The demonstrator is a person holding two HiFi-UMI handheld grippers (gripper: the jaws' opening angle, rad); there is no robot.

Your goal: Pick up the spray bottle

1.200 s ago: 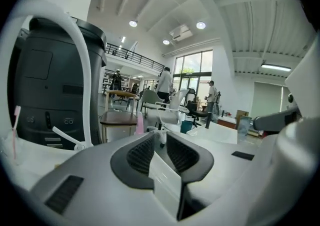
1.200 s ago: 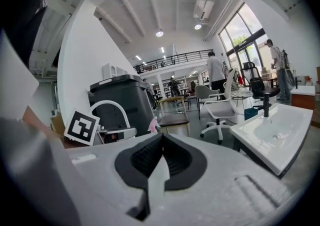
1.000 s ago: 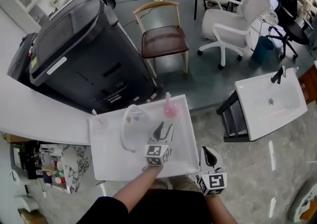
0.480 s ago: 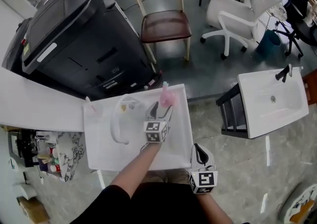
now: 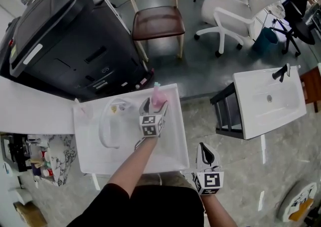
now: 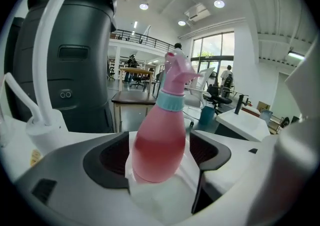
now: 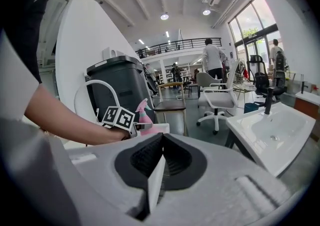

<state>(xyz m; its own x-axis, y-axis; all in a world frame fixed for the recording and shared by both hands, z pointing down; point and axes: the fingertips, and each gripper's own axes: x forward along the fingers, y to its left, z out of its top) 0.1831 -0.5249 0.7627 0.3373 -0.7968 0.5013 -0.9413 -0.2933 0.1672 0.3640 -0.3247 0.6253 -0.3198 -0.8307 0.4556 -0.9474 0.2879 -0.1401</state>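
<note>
Here we go: the left tool [image 5: 154,106] is right up on the spray bottle [image 5: 158,98], which stands at the counter's [image 5: 90,155] 1 o'clock corner. Its long axis runs up and down, nozzle on top. From the tool it's dead ahead at 12 o'clock, and the jaws have just been opening. They stand wide now, with the pink belly between them and neither pad seeming to press. The right tool [image 5: 203,146] hangs off the counter's 5 o'clock corner, well apart, jaws together on nothing, so the left hand looks like the one to take it. The head view gives that layout, but only the left gripper view shows the slim gaps either side of the belly.
</note>
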